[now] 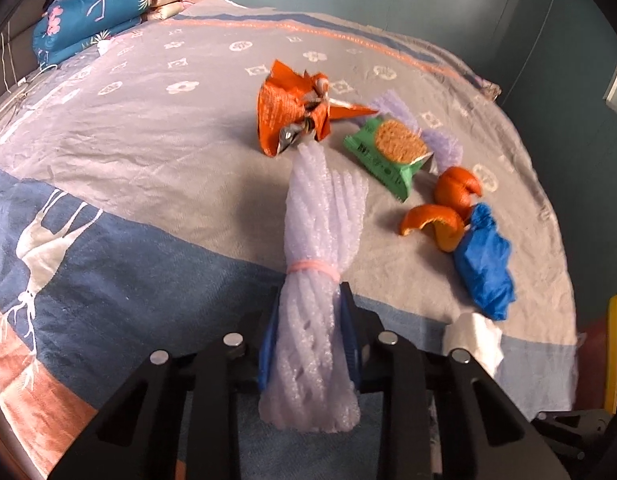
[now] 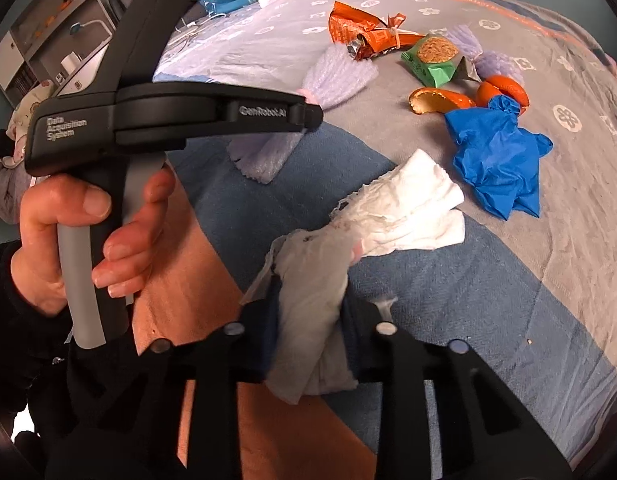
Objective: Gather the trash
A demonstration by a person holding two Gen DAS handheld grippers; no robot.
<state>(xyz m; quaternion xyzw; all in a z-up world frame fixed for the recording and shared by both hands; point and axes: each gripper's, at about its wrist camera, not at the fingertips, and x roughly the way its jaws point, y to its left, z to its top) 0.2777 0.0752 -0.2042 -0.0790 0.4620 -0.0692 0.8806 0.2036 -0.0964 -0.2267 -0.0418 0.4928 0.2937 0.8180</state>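
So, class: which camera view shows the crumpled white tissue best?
The right wrist view: the tissue fills the middle, pinched in the right tongs. The left wrist view shows only a small blurred corner of it beside the blue glove.

Orange wrapper (image 1: 296,108), green packet (image 1: 388,152), blue glove (image 1: 484,260)

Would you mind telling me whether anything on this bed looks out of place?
Yes: litter lies on the bedspread: a torn orange wrapper, a green snack packet, orange peel and a crumpled blue glove.
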